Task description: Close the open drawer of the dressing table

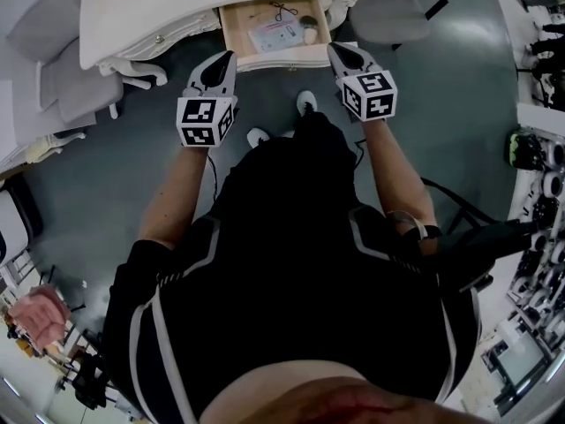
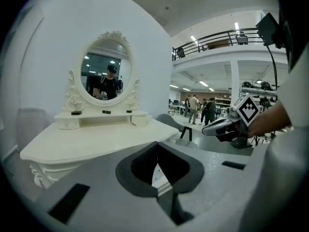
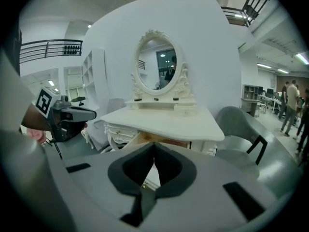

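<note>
The white dressing table stands at the top of the head view, with its wooden drawer pulled out; papers and small items lie inside. My left gripper is held just off the drawer's front left corner, jaws shut and empty. My right gripper sits by the front right corner, likewise shut on nothing. In the left gripper view the tabletop and oval mirror are ahead of the left gripper. The right gripper view shows the right gripper just before the drawer's wooden side.
A grey chair stands right of the table, and pale upholstered seats are at the left. The person's shoes are on the grey floor below the drawer. Shelves with equipment line the right edge. People stand far off.
</note>
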`<state>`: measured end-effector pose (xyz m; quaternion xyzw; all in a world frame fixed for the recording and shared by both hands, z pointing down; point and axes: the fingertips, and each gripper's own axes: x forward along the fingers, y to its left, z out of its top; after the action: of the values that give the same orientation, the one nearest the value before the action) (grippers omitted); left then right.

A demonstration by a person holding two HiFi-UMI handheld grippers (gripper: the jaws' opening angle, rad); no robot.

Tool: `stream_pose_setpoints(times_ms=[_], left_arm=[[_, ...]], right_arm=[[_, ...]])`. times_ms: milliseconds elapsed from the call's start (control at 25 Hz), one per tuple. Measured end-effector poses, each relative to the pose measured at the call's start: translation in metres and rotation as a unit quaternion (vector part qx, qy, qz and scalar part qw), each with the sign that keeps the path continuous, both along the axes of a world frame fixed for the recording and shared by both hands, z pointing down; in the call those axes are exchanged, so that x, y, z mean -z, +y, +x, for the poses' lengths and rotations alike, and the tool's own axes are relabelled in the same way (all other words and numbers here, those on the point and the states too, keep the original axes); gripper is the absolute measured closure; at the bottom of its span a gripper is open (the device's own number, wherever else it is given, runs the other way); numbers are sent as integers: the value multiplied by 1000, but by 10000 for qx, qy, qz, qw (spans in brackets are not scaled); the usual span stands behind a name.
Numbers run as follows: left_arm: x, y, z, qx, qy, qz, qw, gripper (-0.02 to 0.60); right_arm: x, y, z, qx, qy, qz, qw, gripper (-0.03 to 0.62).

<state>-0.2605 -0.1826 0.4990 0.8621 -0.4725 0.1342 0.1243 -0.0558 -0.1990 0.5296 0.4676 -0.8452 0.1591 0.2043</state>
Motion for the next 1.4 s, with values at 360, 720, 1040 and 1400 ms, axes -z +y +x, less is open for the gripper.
stream_pose_setpoints(times_ms=[360,720,1040,1400], left_arm=[[-90,12,18,-202,-353,-891,9952,577],[-157,15,17,-93,-817,-1584,9839,577],[-201,23,11,18,-1047,-2075,9726,577],[-216,8,8,95,-1188,-2246,9671,577]], right_arm=[[-102,24,14,133,444,-857,9952,589],[-153,31,16,232,643,-1372,9882,589],[-182,32,22,177,759,-1652,9832,589],[-195,25,23,175,780,-1824,9800,589]])
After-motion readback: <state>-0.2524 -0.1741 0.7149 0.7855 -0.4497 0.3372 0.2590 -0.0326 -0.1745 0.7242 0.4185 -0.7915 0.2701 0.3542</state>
